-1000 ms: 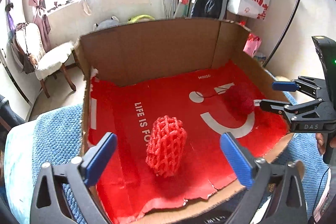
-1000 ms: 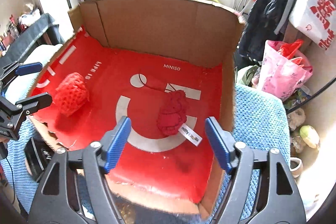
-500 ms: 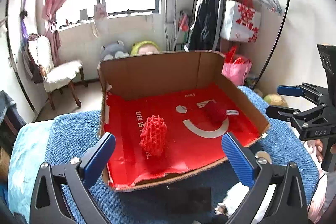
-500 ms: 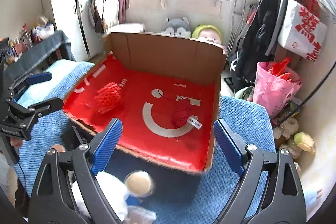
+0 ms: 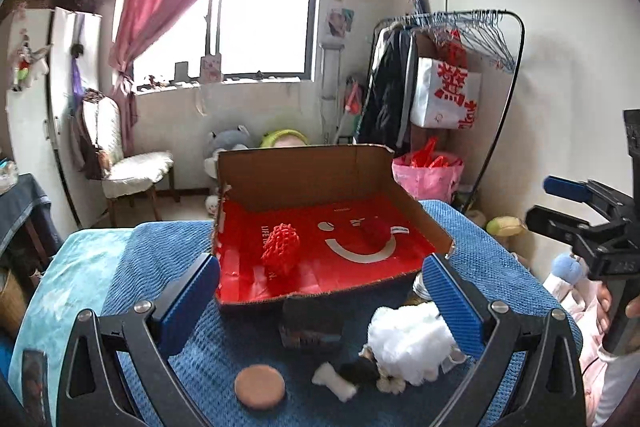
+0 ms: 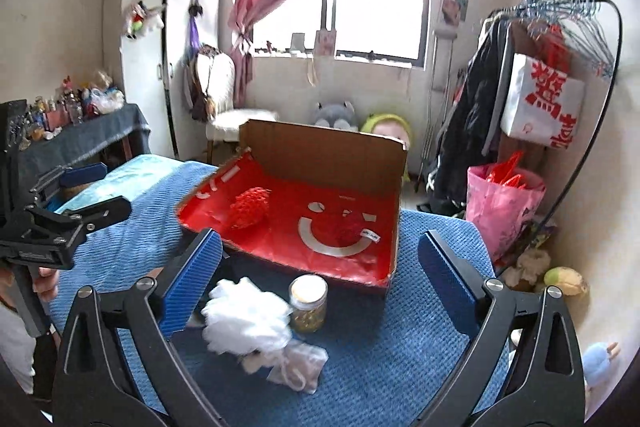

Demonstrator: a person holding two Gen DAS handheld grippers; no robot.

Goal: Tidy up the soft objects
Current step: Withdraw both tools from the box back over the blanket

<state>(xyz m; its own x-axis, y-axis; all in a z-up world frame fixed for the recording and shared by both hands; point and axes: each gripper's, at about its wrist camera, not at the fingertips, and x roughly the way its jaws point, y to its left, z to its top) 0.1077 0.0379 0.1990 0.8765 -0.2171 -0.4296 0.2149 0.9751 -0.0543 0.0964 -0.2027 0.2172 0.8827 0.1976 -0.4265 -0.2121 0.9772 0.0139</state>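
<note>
On the blue blanket (image 5: 132, 267): a cardboard box (image 5: 304, 167) with a red lining sits toward 12 o'clock, ahead of both grippers.
Box contents: a red foam net (image 5: 281, 250) lies at the 9 o'clock side of the lining; a red plush (image 5: 376, 233) with a white tag lies toward 3 o'clock, on the printed white smile.
Loose soft things: a white fluffy puff (image 5: 408, 339) rests on the blanket outside the box front, at about 5 o'clock in the left wrist view; a small white bone shape (image 5: 334, 381) and a dark lump lie just beside it.
Other items: a round tan pad (image 5: 260, 387) at 6 o'clock; a dark small block (image 5: 312, 323) just beside the box front; a glass jar (image 6: 308, 303) beside the puff.
Left gripper (image 5: 320, 303): fingers released, spread wide, grasping nothing, above the blanket.
Right gripper (image 6: 320, 283): fingers likewise released and bare, above the puff and jar.
Crumpled pale thing by the puff, right wrist view: possibly a clear bag; too blurred to tell.
</note>
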